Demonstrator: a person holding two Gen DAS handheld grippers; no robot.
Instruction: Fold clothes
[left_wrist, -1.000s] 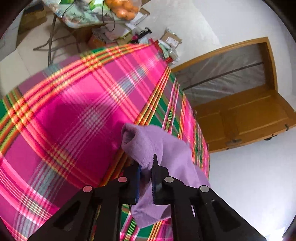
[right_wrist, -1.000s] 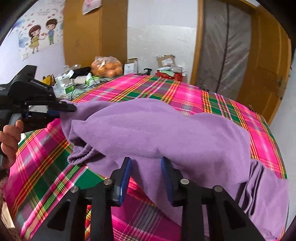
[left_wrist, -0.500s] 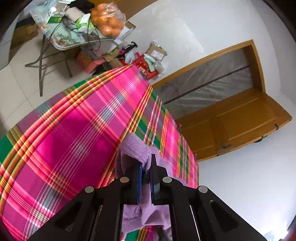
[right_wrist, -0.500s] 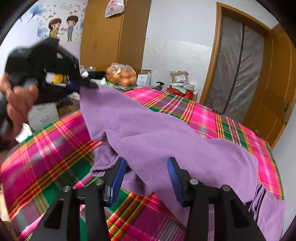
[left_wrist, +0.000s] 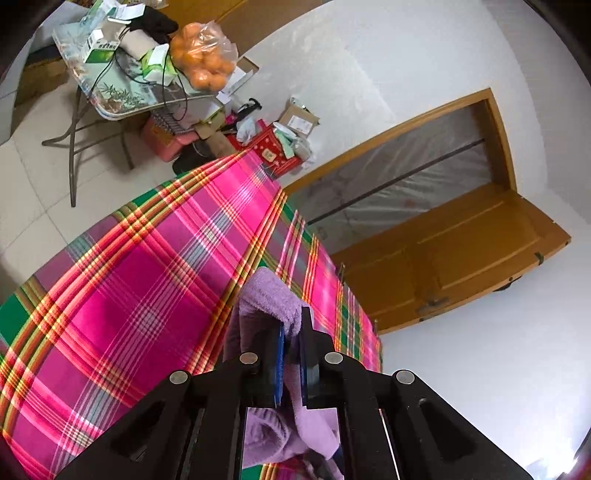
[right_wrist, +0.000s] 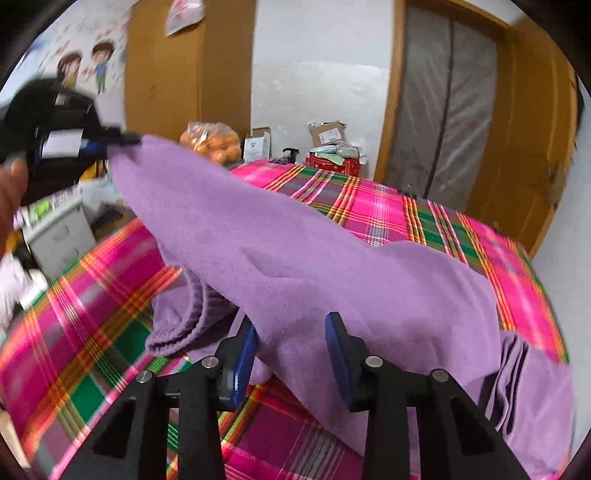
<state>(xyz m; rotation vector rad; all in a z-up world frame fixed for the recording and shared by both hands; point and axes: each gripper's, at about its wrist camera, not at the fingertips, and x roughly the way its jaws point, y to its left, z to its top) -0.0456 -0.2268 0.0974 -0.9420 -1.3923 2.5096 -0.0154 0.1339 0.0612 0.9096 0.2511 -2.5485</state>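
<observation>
Clamping a corner of the purple garment (left_wrist: 266, 295) between its blue-padded fingers (left_wrist: 279, 363), our left gripper (left_wrist: 291, 354) holds that corner up off the plaid-covered bed (left_wrist: 122, 295); the fleece bunches over the fingertips and hangs down behind them. In the right wrist view we see the left gripper (right_wrist: 122, 142) at the upper left, blurred, a hand (right_wrist: 11, 192) behind it, with the garment (right_wrist: 295, 266) stretching from its fingers in a long slope down toward the lower right, where the rest lies on the bed (right_wrist: 81, 332). A ribbed cuff or hem (right_wrist: 177, 325) droops beneath the raised part at the left.

Our right gripper (right_wrist: 291, 350) has its fingers apart, and they have just been closing. The garment's lower edge lies between them; the left pad (right_wrist: 243, 365) is right against a fold, while the other pad (right_wrist: 338, 358) stands clear of the cloth, so we have no grip there.

Beyond the bed we see a bag of oranges (left_wrist: 203, 59) on a cluttered desk (left_wrist: 118, 103), boxes against the wall, and a wooden door (left_wrist: 461, 258) standing open.
</observation>
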